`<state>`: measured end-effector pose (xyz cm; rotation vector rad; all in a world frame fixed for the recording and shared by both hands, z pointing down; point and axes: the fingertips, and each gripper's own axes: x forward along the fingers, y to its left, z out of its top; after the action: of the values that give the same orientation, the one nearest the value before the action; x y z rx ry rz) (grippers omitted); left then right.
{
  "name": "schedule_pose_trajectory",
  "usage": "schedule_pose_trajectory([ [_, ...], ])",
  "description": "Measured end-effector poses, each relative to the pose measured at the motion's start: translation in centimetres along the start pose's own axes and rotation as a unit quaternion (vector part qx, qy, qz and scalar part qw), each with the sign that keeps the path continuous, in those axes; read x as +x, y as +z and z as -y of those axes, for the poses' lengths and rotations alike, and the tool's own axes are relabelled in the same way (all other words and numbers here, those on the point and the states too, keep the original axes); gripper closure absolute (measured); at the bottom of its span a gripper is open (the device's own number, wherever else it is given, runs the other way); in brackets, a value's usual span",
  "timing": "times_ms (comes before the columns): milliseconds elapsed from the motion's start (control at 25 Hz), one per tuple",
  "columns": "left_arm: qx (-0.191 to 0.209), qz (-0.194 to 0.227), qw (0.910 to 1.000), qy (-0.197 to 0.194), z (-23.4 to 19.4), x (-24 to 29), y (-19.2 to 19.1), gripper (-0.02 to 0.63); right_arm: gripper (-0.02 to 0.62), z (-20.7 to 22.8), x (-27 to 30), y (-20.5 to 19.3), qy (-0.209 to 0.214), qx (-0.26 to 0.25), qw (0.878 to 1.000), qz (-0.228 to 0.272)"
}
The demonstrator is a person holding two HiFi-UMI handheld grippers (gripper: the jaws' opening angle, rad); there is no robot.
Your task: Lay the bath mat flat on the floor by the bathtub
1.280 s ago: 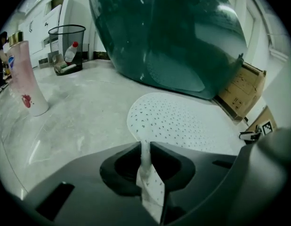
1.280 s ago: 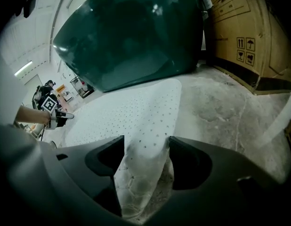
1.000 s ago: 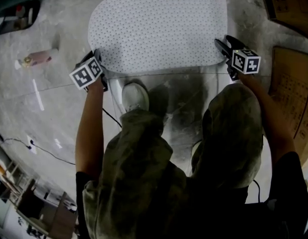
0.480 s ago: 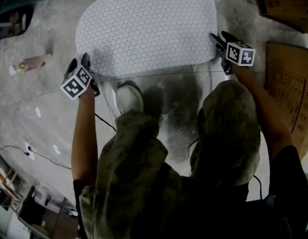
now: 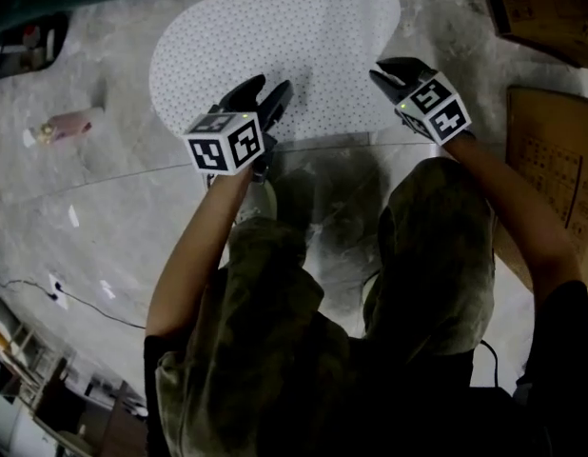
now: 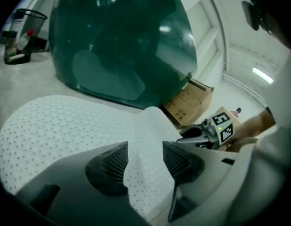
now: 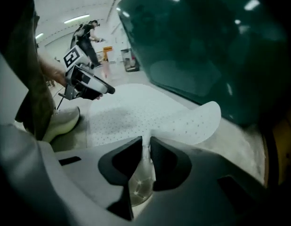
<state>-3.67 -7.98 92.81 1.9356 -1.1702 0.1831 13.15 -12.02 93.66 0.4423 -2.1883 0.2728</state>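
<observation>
Right gripper view shows the right gripper (image 7: 146,147) with its jaws just closed to a narrow gap, seemingly pinching the lower edge of the white dotted bath mat (image 7: 136,112), which curls up there. In the head view the mat lies on the floor (image 5: 113,217) at upper centre, below the dark green bathtub (image 6: 122,46). The left gripper (image 5: 265,93) hovers over the mat's lower edge, its jaws just opened wide and gripping nothing.

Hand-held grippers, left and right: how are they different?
The left hand-held gripper has just been opening: its jaws stand apart and pinch nothing. The right hand-held gripper has just been closing and pinches the bath mat by its edge. The left hangs over the mat; the right sits at its side. Both point down toward the mat.
</observation>
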Motion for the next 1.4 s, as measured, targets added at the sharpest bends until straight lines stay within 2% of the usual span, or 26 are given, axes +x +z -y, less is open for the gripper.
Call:
schedule_pose_trajectory([
  [80,0.016,-0.014,0.9993,-0.032,1.7,1.1,-0.1,0.365,0.526,-1.6,0.9,2.0,0.02,-0.03,0.999,-0.005],
  [120,0.007,-0.018,0.9987,-0.048,2.2,1.5,-0.1,0.367,0.528,-2.3,1.3,2.8,0.028,-0.028,0.999,-0.004],
  [240,-0.057,-0.012,0.9954,-0.075,2.2,2.2,0.0,0.376,0.526,-4.6,2.4,4.7,0.061,0.0,0.998,0.001],
  [320,-0.088,-0.012,0.9924,-0.086,1.9,2.5,-0.1,0.376,0.527,-6.3,2.9,5.4,0.087,0.0,0.996,-0.003],
  [400,-0.117,-0.022,0.9865,-0.112,2.3,2.7,-0.7,0.376,0.528,-8.0,3.3,5.5,0.105,-0.024,0.994,-0.011],
  [520,-0.178,-0.019,0.9728,-0.146,3.0,2.6,-1.3,0.363,0.528,-10.3,3.6,5.4,0.122,-0.072,0.99,-0.019],
  [600,-0.207,-0.01,0.9671,-0.148,2.9,2.5,-1.5,0.354,0.526,-11.6,3.9,5.4,0.134,-0.109,0.985,-0.023],
  [680,-0.211,-0.009,0.9674,-0.14,2.5,2.4,-1.9,0.37,0.518,-12.5,4.0,5.2,0.142,-0.133,0.981,-0.024],
  [720,-0.209,-0.007,0.9681,-0.138,2.4,2.2,-2.1,0.392,0.509,-12.7,4.1,5.1,0.145,-0.139,0.979,-0.025],
  [800,-0.207,0.001,0.9687,-0.136,2.1,1.8,-2.2,0.466,0.45,-12.9,4.1,5.2,0.154,-0.131,0.979,-0.019],
  [840,-0.205,0.006,0.9696,-0.133,1.8,1.6,-2.3,0.488,0.413,-12.9,3.9,5.4,0.163,-0.121,0.979,-0.015],
  [1000,-0.179,0.011,0.9745,-0.135,1.1,0.8,-2.3,0.532,0.407,-12.0,3.1,5.4,0.193,-0.055,0.98,-0.002],
  [1080,-0.168,0.013,0.9755,-0.141,1.1,0.7,-2.0,0.535,0.405,-10.3,3.0,6.1,0.189,0.008,0.982,0.029],
  [1160,-0.163,0.018,0.9751,-0.149,1.4,0.6,-1.7,0.538,0.403,-8.4,2.9,7.0,0.187,0.086,0.977,0.063],
  [1280,-0.16,0.04,0.97,-0.179,2.6,0.2,-0.9,0.54,0.403,-7.3,3.1,7.1,0.216,0.198,0.952,0.084],
  [1400,-0.143,0.049,0.9663,-0.209,4.2,-0.6,-0.4,0.538,0.365,-8.8,3.0,6.7,0.284,0.275,0.915,0.082],
])
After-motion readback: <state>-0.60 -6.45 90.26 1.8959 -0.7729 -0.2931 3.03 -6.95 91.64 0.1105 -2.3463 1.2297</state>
